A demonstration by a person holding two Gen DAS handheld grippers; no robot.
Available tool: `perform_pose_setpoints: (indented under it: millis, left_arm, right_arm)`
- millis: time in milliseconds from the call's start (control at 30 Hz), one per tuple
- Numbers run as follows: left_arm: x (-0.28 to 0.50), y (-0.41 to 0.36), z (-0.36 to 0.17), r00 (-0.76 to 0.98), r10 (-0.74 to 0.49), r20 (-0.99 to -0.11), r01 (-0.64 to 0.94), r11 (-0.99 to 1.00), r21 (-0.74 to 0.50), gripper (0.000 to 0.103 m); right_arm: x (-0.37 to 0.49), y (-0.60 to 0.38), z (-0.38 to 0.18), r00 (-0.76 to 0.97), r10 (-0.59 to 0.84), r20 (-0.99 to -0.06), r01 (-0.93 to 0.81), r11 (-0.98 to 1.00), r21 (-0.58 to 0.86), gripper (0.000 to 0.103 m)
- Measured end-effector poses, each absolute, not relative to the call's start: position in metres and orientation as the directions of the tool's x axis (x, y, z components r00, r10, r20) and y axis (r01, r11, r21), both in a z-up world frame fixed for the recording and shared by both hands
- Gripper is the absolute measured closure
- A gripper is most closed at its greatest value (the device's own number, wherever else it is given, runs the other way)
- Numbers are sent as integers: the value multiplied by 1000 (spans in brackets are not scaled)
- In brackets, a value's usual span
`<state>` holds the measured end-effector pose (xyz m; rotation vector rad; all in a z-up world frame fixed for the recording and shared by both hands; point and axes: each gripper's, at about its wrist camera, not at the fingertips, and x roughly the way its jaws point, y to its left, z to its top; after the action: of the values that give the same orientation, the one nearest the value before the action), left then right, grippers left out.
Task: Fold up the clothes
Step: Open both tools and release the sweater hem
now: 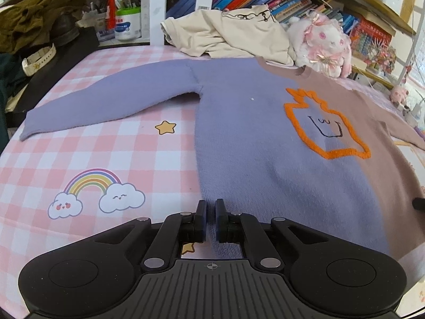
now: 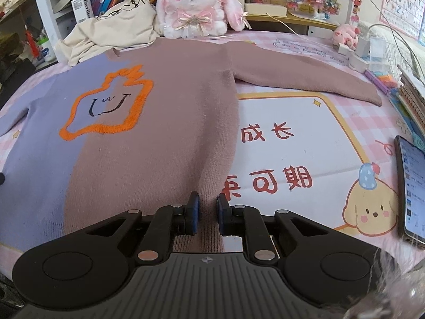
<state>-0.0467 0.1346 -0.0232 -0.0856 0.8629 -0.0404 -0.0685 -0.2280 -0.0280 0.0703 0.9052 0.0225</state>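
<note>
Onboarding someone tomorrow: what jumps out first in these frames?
A half-lilac, half-mauve knit sweater with an orange-outlined smiling shape lies spread flat on the pink checked cloth. Both the left gripper and right gripper pinch its hem. A white-and-pink plush rabbit sits behind.

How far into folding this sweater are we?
Done: the sweater lies flat, both sleeves spread out. In hand: the left gripper and right gripper each pinch a hem corner. Left: every fold; the cream garment waits behind.
</note>
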Motion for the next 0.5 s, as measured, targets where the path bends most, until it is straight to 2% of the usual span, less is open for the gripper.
perform_pose_setpoints:
  millis: [200, 233, 333, 367, 467, 500]
  left_arm:
    - [-49, 128, -23, 656, -29, -754, -45, 996, -77, 98]
    - [-50, 128, -23, 656, -21, -755, -58, 995, -78, 95]
    - [-51, 126, -20, 650, 0, -760, -105, 990, -90, 91]
    - [-52, 125, -17, 645, 6, -764, -124, 988, -97, 89]
    - [-59, 114, -8, 666, 24, -745, -139, 986, -92, 62]
    - [-62, 108, -4, 678, 34, -734, -138, 987, -82, 45]
  right_arm:
    - [-69, -231, -26, 622, 75, -779, -43, 997, 62, 88]
    - [-70, -232, -24, 625, 81, -776, -53, 997, 62, 87]
    - [-70, -235, -21, 633, 100, -768, -84, 995, 60, 72]
    - [-70, -236, -19, 635, 106, -765, -94, 994, 59, 56]
    - [-71, -240, -16, 642, 124, -757, -124, 991, 57, 31]
    - [-71, -241, -14, 644, 130, -754, -135, 989, 56, 23]
